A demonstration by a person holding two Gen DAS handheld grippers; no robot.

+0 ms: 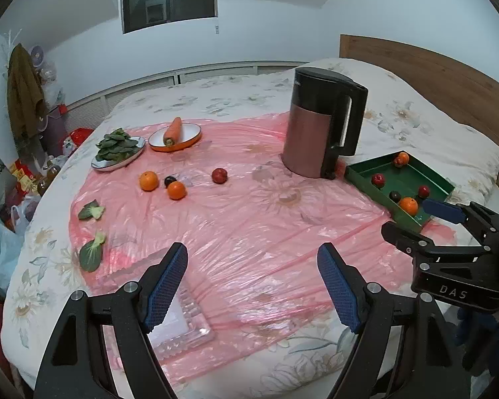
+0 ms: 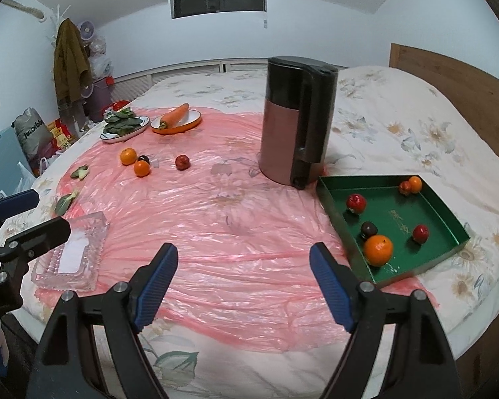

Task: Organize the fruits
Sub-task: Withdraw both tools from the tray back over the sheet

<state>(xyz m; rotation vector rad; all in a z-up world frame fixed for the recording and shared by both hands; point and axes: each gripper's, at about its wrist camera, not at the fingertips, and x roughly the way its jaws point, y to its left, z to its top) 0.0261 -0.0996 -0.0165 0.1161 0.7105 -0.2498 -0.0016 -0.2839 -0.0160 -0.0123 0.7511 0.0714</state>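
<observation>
Both tongs released, empty — left tongs (image 1: 252,286), right tongs (image 2: 244,287). "DAS" reads lower right on the right tongs' body; green tray (image 2: 449,221) bears illegible gold writing.

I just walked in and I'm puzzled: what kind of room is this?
Most likely a bedroom in a home. The work surface is a bed with a floral quilt and a wooden headboard; a coat hangs in the corner.

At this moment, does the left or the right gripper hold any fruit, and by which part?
Nothing is held. The left gripper and the right gripper are both open, with only pink plastic sheet between their fingers.
</observation>
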